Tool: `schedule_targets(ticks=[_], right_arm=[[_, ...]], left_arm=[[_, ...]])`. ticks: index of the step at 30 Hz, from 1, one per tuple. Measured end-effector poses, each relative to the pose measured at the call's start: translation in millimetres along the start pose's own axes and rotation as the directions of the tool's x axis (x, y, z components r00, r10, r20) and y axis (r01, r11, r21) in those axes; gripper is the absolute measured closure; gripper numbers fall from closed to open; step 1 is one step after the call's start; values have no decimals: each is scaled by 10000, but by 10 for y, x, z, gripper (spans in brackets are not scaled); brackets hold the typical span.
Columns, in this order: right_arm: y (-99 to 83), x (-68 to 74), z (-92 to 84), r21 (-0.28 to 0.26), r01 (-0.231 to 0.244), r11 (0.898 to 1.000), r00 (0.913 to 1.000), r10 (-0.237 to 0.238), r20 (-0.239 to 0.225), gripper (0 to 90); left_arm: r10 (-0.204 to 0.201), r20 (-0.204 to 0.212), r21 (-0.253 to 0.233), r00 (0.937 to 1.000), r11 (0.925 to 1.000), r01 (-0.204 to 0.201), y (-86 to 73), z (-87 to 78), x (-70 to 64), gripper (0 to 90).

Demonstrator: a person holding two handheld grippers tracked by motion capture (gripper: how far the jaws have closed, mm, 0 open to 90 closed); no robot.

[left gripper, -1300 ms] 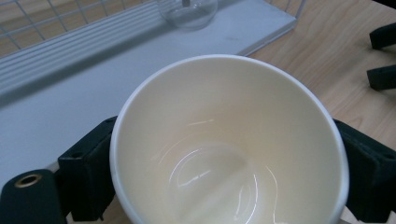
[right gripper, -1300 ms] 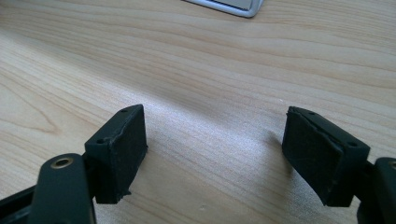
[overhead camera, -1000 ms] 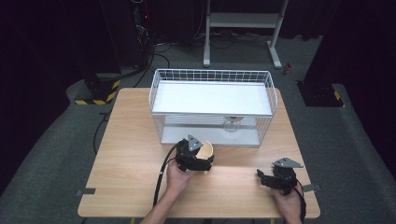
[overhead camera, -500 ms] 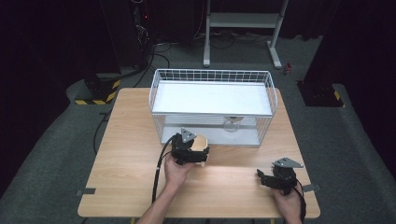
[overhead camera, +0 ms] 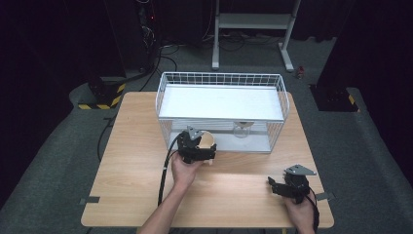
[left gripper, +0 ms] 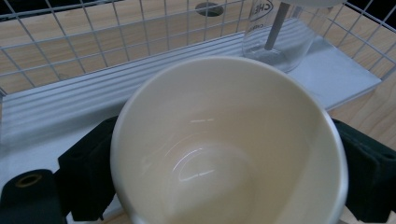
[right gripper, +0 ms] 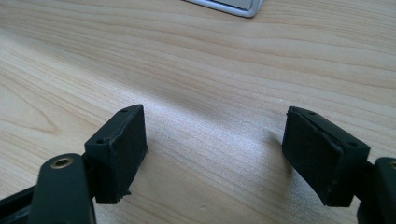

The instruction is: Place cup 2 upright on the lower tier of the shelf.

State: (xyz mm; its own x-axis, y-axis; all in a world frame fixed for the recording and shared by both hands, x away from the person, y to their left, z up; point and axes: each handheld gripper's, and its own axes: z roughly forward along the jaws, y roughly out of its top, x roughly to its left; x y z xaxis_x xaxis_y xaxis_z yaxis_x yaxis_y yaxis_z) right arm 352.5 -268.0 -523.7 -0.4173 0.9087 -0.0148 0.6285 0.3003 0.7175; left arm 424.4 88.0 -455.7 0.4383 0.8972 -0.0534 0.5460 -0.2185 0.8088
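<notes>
One cup (left gripper: 224,144), clamped in the left tongs (overhead camera: 197,152), is nearing the wire rack (overhead camera: 221,78); the right tongs (overhead camera: 292,185) are idling open, empty.

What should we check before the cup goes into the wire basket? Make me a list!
1. Cup held between the left gripper jaws: ok, a black pad sits against each side.
2. Cup empty, so nothing spills: ok, its inside is bare and glossy.
3. Cup close to the wire basket: ok, it is at the basket's front wall.
4. Room on the lower shelf ahead: cannot tell; a clear glass stands to one side of it.
5. Right gripper out of the way: ok, it rests near the table front edge with jaws open and nothing between them.
</notes>
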Motion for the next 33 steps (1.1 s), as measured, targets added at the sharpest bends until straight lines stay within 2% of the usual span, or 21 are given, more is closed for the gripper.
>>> schedule_targets(ticks=[3, 10, 15, 25, 28, 33], right_arm=[[0, 0, 0, 1, -1, 10000, 10000, 1, 1, 218], [0, 0, 0, 1, -3, 10000, 10000, 3, 1, 218], [1, 3, -1, 13, -38, 10000, 10000, 38, 1, 217], [1, 3, -1, 15, -36, 10000, 10000, 36, 2, 218], [0, 4, -1, 12, -33, 10000, 10000, 33, 6, 218], [0, 4, -1, 11, -36, 10000, 10000, 36, 11, 218]], left_arm=[[-11, -207, 148, 9998, 9999, 15, -14, 52, 21, 100], [0, -267, -10, 9996, 10000, 0, -11, 82, 25, 100], [297, -418, 31, 9987, 9996, -296, 11, 130, 1, 100], [196, -423, -349, 9989, 9992, -210, 9, 206, 24, 100], [509, -535, -489, 9973, 9974, -535, -2, 235, 32, 99], [601, -593, -716, 9964, 9954, -643, -14, 276, 40, 97]])
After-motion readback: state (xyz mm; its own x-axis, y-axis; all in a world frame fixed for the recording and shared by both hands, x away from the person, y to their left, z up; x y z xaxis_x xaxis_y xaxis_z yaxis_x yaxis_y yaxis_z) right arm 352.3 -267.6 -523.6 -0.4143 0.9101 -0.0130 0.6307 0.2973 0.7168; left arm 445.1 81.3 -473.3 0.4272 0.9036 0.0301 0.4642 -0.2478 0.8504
